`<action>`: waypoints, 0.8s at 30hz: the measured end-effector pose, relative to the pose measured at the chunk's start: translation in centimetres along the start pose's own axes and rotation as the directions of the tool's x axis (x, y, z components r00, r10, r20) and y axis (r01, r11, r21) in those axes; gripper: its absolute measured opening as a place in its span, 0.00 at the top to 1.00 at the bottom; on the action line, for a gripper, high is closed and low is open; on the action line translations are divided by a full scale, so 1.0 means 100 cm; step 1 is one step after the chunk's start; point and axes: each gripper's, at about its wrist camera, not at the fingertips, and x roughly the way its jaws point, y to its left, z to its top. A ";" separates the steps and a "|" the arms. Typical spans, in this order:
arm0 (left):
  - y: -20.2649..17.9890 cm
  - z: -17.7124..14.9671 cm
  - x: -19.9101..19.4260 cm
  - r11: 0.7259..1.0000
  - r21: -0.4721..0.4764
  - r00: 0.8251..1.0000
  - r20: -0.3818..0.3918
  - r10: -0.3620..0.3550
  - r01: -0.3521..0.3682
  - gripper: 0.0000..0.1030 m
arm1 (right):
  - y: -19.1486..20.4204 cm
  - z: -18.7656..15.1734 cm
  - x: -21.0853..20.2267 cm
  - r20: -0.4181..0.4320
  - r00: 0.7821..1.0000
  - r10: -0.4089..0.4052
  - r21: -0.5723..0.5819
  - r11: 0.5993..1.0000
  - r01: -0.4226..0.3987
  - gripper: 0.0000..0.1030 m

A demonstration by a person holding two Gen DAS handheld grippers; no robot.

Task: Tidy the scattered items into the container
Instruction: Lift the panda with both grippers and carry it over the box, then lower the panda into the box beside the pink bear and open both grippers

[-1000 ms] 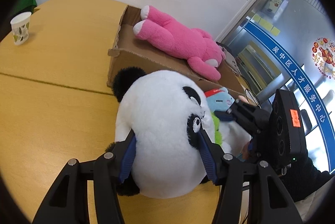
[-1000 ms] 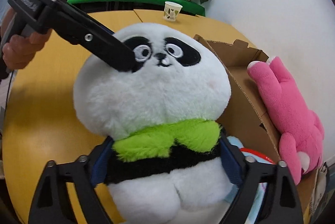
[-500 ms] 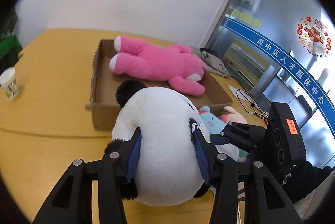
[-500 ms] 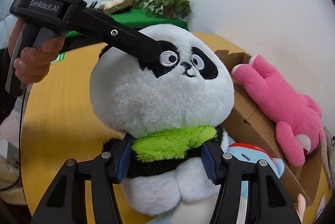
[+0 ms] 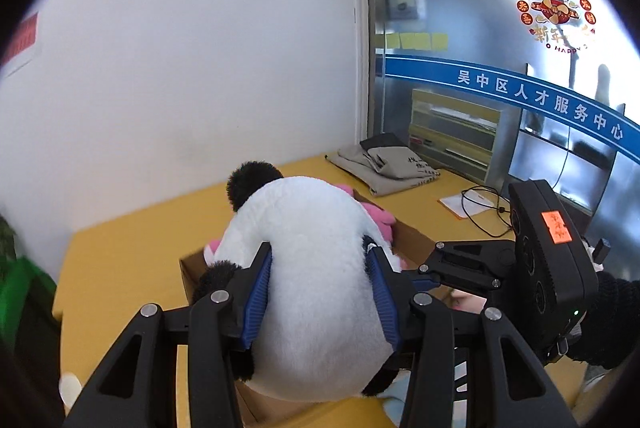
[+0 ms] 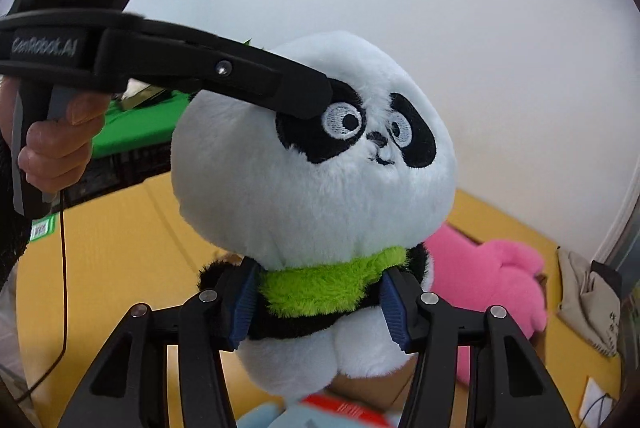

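A toy panda (image 5: 316,268) hangs above a cardboard box (image 5: 416,242) on a table (image 5: 120,260); another soft toy (image 6: 492,288) lies in the box.

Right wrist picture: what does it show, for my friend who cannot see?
A plush panda is held at its green-scarfed neck by the right tongs, whose jaws are closing on it. The left tongs press on its head. Behind lies a pink plush toy on a yellow table.

Yellow table (image 5: 120,260): cardboard box (image 5: 412,242), folded cloth (image 5: 384,168), paper w/ cable (image 5: 466,204).
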 end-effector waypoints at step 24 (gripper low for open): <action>0.105 -0.078 0.139 0.976 -0.217 0.963 -0.267 -0.033 -0.027 0.60 | 0.015 -0.068 0.158 -0.277 0.954 0.110 0.570 0.818 0.071 0.55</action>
